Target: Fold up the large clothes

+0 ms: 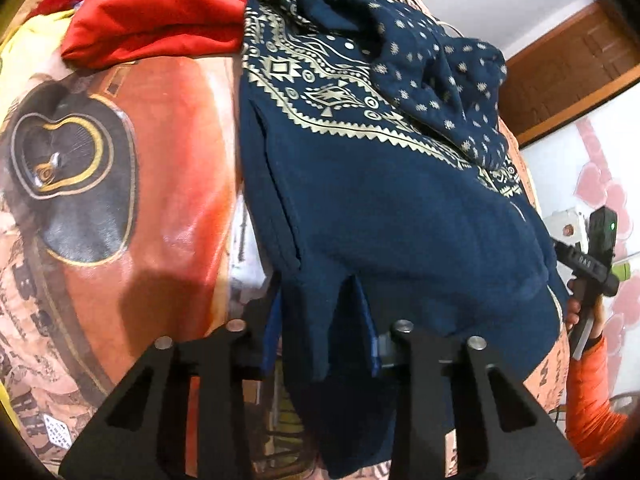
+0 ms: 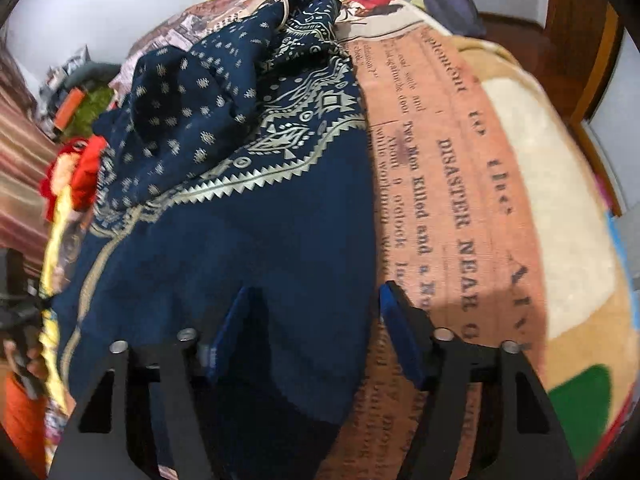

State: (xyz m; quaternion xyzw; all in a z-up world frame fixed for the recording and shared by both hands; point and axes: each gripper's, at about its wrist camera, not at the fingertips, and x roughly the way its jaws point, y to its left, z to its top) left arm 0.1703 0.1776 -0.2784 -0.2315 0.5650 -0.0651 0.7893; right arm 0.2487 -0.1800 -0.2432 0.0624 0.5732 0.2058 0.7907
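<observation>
A navy garment [image 1: 400, 208] with a gold geometric band and a dotted hood lies spread on the bed. My left gripper [image 1: 320, 320] is at its near hem, and a bunched fold of the navy cloth is pinched between the blue pads [image 1: 370, 332]. In the right wrist view the same garment [image 2: 240, 232] reaches down to my right gripper [image 2: 312, 320]. Its jaws stand apart over the hem's right corner. The left pad [image 2: 234, 320] rests on the cloth and the right pad [image 2: 396, 332] sits over the bedsheet, clear of the fabric edge.
The printed newspaper-pattern bedsheet [image 2: 452, 200] covers the bed, with a beige blanket [image 2: 540, 208] to the right. A red garment [image 1: 160, 20] and yellow cloth [image 1: 24, 60] lie beyond the navy one. An orange sleeve [image 1: 588, 400] shows at the right edge. A wooden door [image 1: 580, 60] stands behind.
</observation>
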